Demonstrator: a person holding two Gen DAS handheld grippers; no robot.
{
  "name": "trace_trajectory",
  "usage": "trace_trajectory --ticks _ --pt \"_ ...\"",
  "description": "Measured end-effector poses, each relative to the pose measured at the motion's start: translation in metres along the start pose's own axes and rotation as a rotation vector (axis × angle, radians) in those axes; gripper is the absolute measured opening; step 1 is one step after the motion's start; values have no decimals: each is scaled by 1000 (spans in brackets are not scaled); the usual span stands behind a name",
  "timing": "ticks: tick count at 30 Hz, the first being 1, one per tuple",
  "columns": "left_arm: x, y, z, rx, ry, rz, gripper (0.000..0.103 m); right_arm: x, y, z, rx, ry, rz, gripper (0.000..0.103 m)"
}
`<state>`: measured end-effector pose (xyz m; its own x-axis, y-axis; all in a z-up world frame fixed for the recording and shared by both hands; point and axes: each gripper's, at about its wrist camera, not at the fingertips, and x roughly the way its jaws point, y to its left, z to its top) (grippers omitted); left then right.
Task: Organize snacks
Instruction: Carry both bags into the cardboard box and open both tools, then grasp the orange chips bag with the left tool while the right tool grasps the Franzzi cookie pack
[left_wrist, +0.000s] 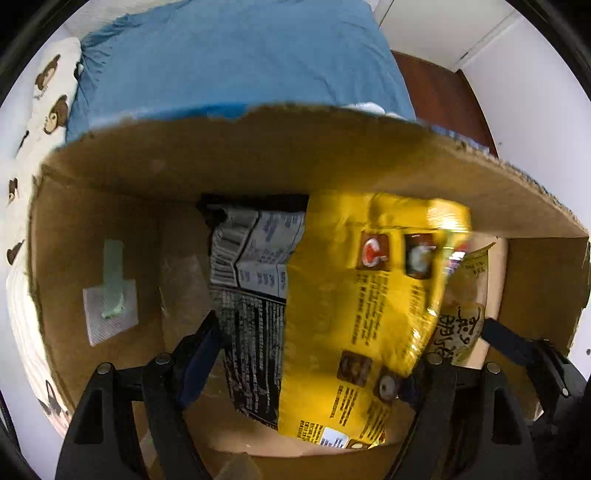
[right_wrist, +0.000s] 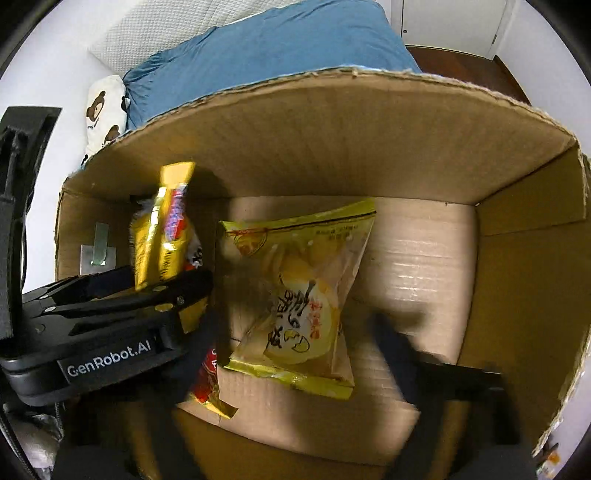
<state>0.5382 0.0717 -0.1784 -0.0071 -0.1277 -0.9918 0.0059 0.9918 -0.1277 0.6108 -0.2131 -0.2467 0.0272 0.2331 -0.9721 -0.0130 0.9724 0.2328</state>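
Observation:
A yellow snack bag (left_wrist: 354, 310) stands on edge inside a brown cardboard box (left_wrist: 258, 155), between the wide-apart fingers of my left gripper (left_wrist: 314, 350); it looks blurred and loose. Behind it lies a black-and-white printed bag (left_wrist: 255, 295). In the right wrist view the same yellow bag (right_wrist: 166, 240) stands at the box's left, with the left gripper's body (right_wrist: 110, 321) beside it. A clear yellow-trimmed pastry bag (right_wrist: 299, 295) lies flat on the box floor (right_wrist: 424, 258). My right gripper (right_wrist: 299, 350) is open above the pastry bag, its fingers blurred.
The box stands against a bed with a blue cover (left_wrist: 240, 55) and a bear-print pillow (left_wrist: 48, 92). A red-and-gold packet (right_wrist: 210, 380) lies at the box's near edge. Dark wooden floor (left_wrist: 443, 92) and white walls lie beyond.

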Motion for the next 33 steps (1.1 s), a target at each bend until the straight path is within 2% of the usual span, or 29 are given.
trace_trajectory --ticks 2,5,9,18,20,26,28,33 --pt "-4 0 -5 17 2 -8 90 0 -2 3 7 3 -1 95" --pt "-15 1 -13 18 -20 -17 94 -2 -3 -3 2 2 -28 96" --pt "-29 7 -22 17 -58 -42 94 -10 -3 -10 1 -14 -49 97" --pt "-89 23 -68 36 -218 -8 94 -67 7 -50 -3 -129 -79 98" --pt "-108 21 -87 38 -251 -8 94 -82 11 -66 0 -165 -78 98" --pt "-137 36 -115 16 -339 -18 94 -128 27 -111 17 -250 -52 98" --pt "-140 43 -120 10 -351 -26 94 -140 30 -130 24 -273 -41 98" --pt "-144 54 -168 1 -354 -22 94 -146 40 -183 46 -289 26 98"
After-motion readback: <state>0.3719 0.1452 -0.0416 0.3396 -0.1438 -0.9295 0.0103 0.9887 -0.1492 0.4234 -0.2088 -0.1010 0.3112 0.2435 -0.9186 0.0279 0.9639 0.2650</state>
